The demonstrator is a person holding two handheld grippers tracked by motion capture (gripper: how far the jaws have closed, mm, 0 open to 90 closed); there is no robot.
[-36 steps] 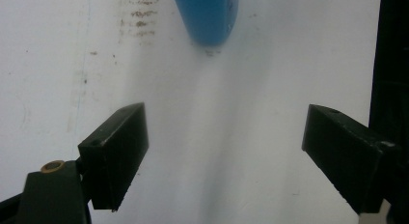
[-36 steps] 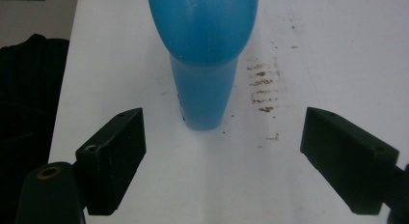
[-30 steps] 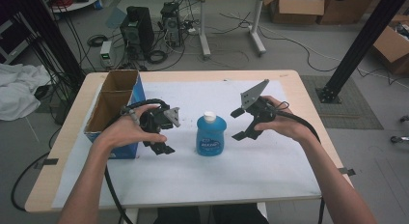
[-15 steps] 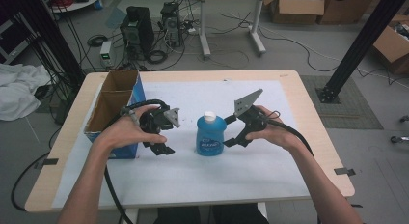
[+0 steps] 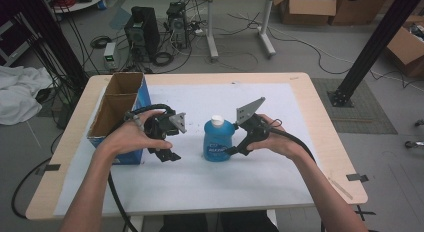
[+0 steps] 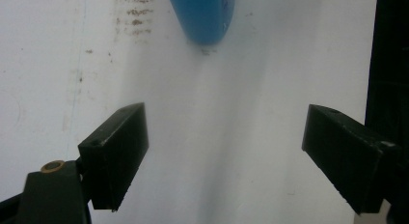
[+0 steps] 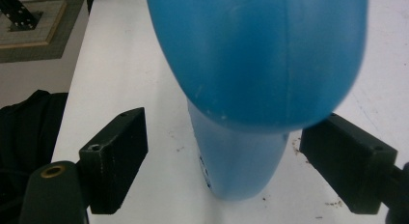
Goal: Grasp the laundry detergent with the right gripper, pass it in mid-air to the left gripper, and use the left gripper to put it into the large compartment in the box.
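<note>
1. The left gripper (image 5: 167, 153) is black, with a thick black cable and a small grey plate on top.
2. The right gripper (image 5: 231, 151) is black too, carrying a grey three-cornered plate.
3. Both have blocky black jaws and a brass-coloured ring at one hinge.
4. The forearms are bare.

An open brown cardboard box with a blue side (image 5: 116, 109) stands just beside the left-hand fingers, on their outer side. A white sheet (image 5: 300, 157) lies under all the fingers, covering the pale wooden table (image 5: 327, 117).

High view looks down on the table (image 5: 300, 192); both gripper views share the bottle (image 5: 218, 140) close up.
</note>
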